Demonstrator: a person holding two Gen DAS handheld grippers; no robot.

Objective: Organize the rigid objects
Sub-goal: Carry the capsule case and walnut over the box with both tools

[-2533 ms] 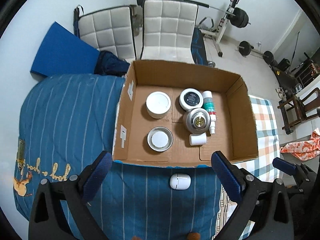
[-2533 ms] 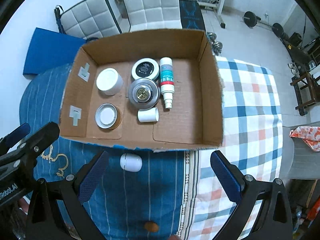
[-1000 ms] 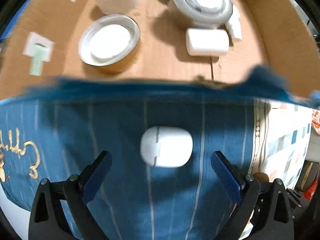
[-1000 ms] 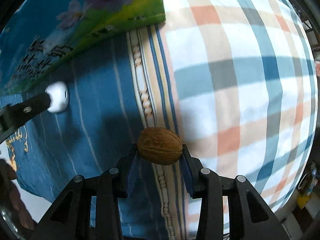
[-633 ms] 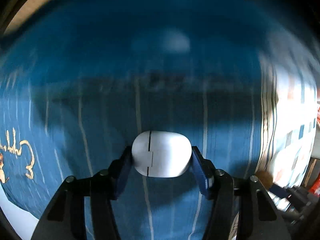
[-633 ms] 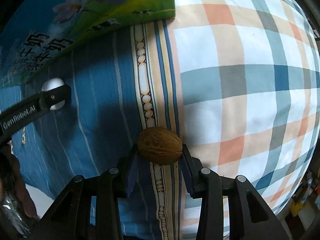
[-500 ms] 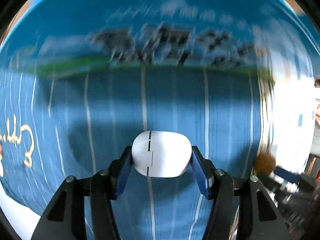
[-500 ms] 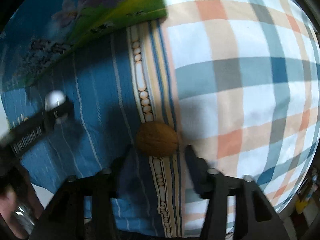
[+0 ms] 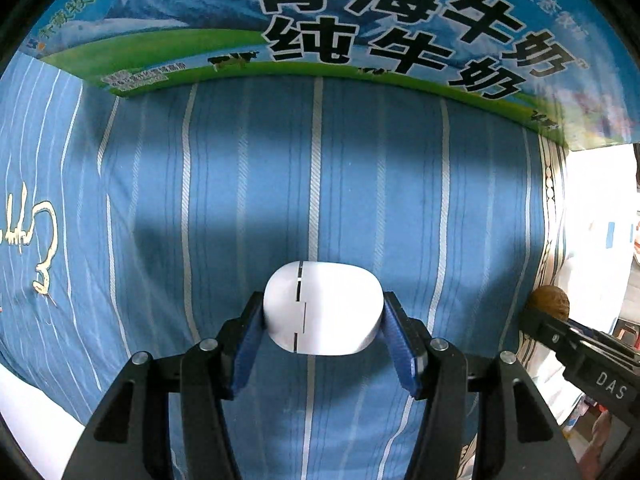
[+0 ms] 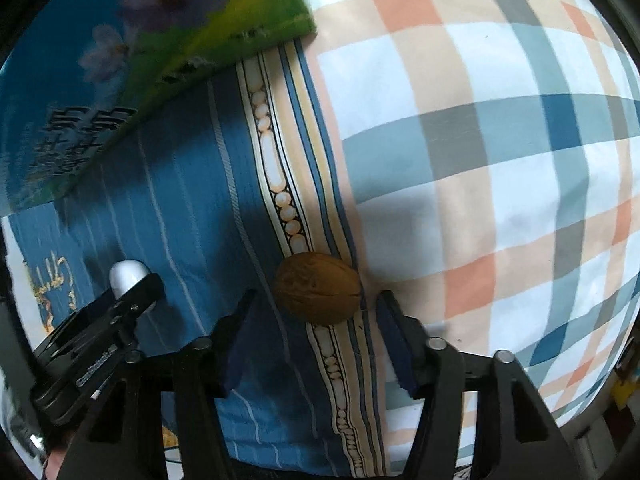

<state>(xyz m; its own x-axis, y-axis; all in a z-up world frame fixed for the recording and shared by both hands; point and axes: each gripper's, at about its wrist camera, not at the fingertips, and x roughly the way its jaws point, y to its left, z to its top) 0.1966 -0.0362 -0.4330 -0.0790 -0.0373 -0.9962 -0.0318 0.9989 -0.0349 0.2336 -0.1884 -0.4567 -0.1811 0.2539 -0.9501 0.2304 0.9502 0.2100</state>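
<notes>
My left gripper (image 9: 323,320) is shut on a white earbud case (image 9: 323,307), held just above the blue striped bedsheet (image 9: 240,184). The case also shows in the right wrist view (image 10: 127,275), partly hidden behind the left gripper's finger. A brown walnut (image 10: 318,293) lies on the sheet's beaded border. My right gripper (image 10: 316,312) is open around the walnut, with small gaps on both sides. The walnut also shows at the right edge of the left wrist view (image 9: 548,303).
The printed outer wall of the cardboard box (image 9: 360,24) stands close in front, and it also shows in the right wrist view (image 10: 132,80). A plaid sheet (image 10: 500,168) covers the bed to the right.
My left gripper closed on the white case and holds it. My right gripper, which was shut on the walnut, has opened and the walnut rests on the sheet.
</notes>
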